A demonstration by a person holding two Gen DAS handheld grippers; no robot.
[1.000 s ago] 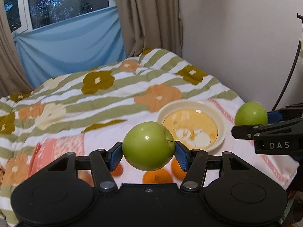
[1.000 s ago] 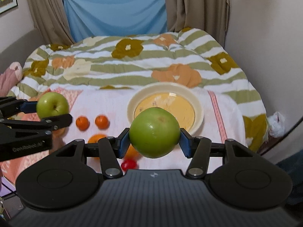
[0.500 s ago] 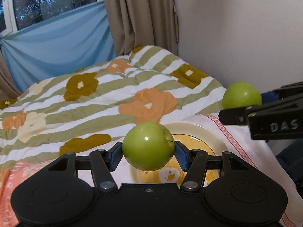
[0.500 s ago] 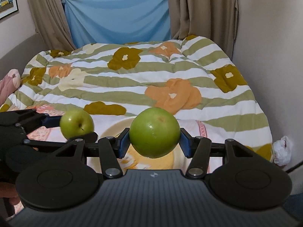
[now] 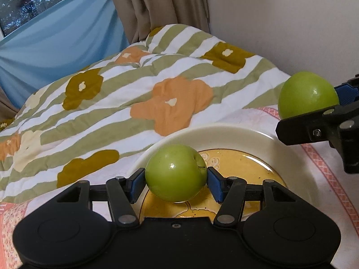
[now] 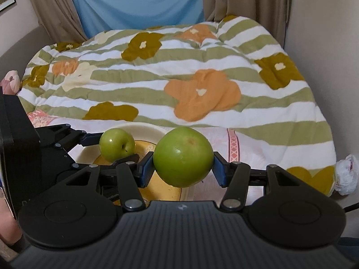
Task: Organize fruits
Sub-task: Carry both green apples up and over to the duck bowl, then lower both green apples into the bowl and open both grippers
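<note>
At the far left, past the bed, a blue sheet (image 6: 139, 2) hangs between brown curtains (image 6: 53, 6), and a pink soft thing (image 6: 10, 84) lies at the bed's left edge. A striped quilt (image 5: 125, 85) with orange and olive flowers covers the bed, its near end under a pale cloth (image 6: 251, 150) with a pink patterned band.

The left gripper (image 5: 176, 180) holds a small green apple (image 5: 176, 172) between its blue pads (image 5: 136, 185), which press on both sides of the fruit. That small apple (image 6: 116, 144), its stem hollow turned toward the right camera, hangs over the left part of a cream plate (image 5: 226, 134) with a yellow centre. In the right view the left gripper (image 6: 115, 146) reaches in from the left edge over the plate (image 6: 145, 127).

To its right, the right gripper (image 6: 182, 168) clamps a bigger green apple (image 6: 182, 157) between its own blue pads (image 6: 147, 171); the fruit sits above the plate's right rim. From the left camera this big apple (image 5: 307, 95) shows at the right edge, above and beyond the plate, with the right gripper (image 5: 311, 103) closed around it.

A crumpled white bag (image 6: 346, 174) lies at the far right, beside the quilt's corner and against the wall (image 6: 325, 22).
</note>
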